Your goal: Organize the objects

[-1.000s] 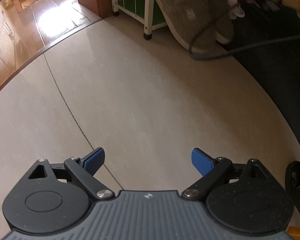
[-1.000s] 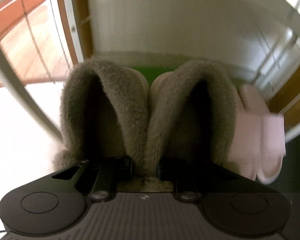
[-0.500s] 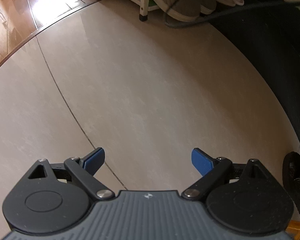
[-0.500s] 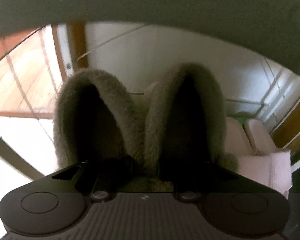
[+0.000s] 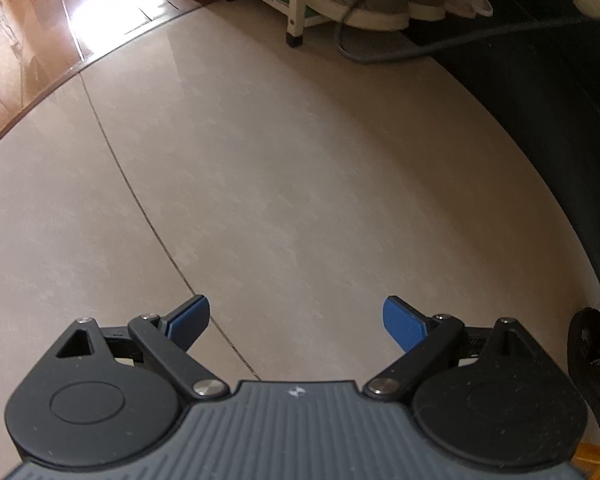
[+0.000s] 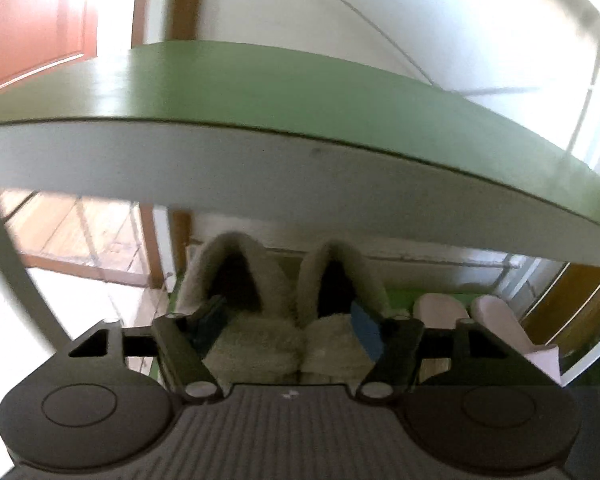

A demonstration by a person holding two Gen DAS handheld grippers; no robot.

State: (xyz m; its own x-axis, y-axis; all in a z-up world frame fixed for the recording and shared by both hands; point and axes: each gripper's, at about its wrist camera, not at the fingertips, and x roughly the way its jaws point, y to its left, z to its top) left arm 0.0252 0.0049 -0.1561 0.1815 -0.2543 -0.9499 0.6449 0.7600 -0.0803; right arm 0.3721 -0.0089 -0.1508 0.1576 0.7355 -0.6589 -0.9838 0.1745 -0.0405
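While opening under the green shelf: right gripper (image 6: 292,320), jaws spreading, pads clear of the fur.
Task's thing: fuzzy grey slippers (image 6: 284,304), side by side at 12 o'clock on the lower rack shelf, heels between the fingers.
Beside them: pink slippers (image 6: 496,328) at 3 o'clock.
Above: green shelf (image 6: 300,92) close overhead.
Left gripper (image 5: 296,320): spread wide, holding nothing, over bare tile floor (image 5: 280,160).
Risk: pulling out crooked, snagging a heel, dragging one slipper off the shelf.

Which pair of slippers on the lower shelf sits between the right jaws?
The grey furry slippers. The opening right gripper flanks them without pressing; the pale pink slippers lie farther right.
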